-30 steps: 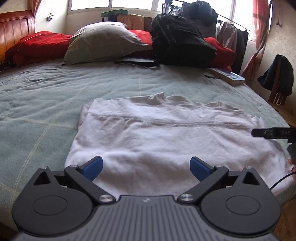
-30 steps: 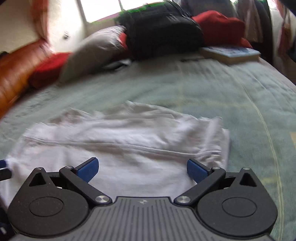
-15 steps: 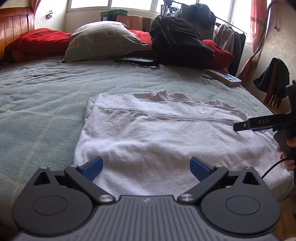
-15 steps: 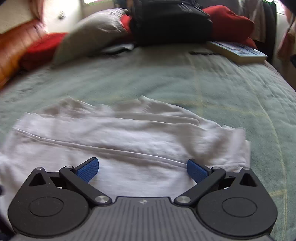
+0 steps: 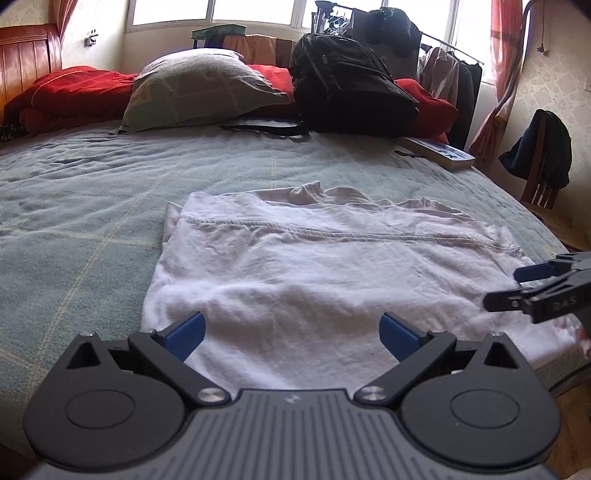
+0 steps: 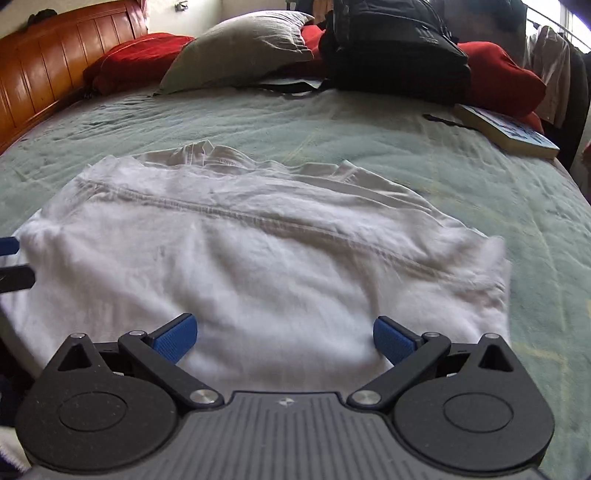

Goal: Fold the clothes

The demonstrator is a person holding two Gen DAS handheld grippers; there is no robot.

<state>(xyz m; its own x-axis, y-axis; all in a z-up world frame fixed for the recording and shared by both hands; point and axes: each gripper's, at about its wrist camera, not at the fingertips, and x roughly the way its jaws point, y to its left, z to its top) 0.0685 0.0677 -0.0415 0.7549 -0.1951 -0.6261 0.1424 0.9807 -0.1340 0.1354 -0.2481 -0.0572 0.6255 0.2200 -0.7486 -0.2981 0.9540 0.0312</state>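
White garment (image 5: 314, 280) flat on bed (image 5: 92, 206)

Daylight pours in from blown-out windows (image 5: 221, 11) behind the bed, leaving the room soft and evenly lit with only faint shadows. Both fisheye views bend and darken at the corners. The white shirt (image 6: 258, 266) looks slightly smeared by motion blur in the right wrist view.

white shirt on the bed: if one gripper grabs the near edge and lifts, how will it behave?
The white shirt lies limp and wrinkled on the bedspread, so it would probably sag and drape, not hold shape. It looks thin, so likely light. It is already doubled over, so layers may separate if only one is pinched.
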